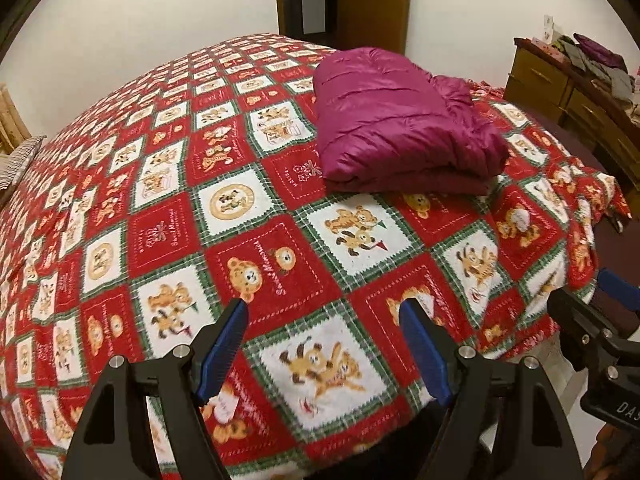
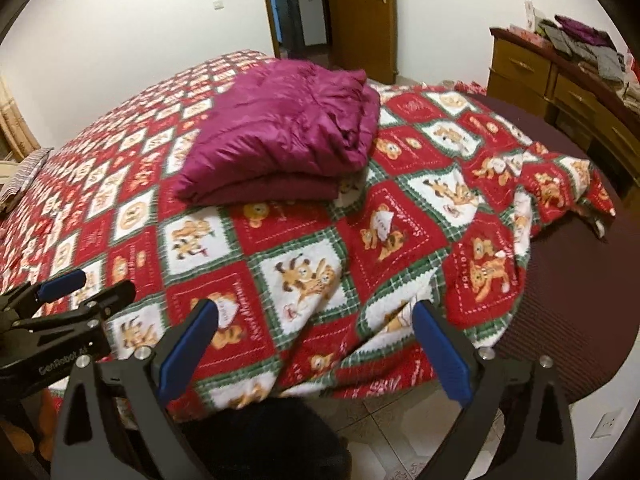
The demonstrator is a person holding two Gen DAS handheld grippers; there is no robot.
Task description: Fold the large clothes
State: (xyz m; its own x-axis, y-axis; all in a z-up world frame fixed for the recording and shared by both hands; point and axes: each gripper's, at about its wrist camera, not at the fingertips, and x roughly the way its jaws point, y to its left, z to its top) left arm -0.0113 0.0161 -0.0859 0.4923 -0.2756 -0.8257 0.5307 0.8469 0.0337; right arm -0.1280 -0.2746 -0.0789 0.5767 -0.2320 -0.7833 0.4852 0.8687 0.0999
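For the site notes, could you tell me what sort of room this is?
Most likely a home bedroom: a bed under a teddy-bear blanket, a wooden dresser by the wall, and a wooden door.

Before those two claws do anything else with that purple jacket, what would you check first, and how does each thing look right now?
1. Left gripper open, empty: ok.
2. Right gripper open, empty: ok.
3. Jacket folded into a stack on the blanket: ok.
4. Jacket clear of both grippers: ok.
5. Blanket flat: not ok, rumpled at the near right corner.
6. Sleeves tucked inside: cannot tell.
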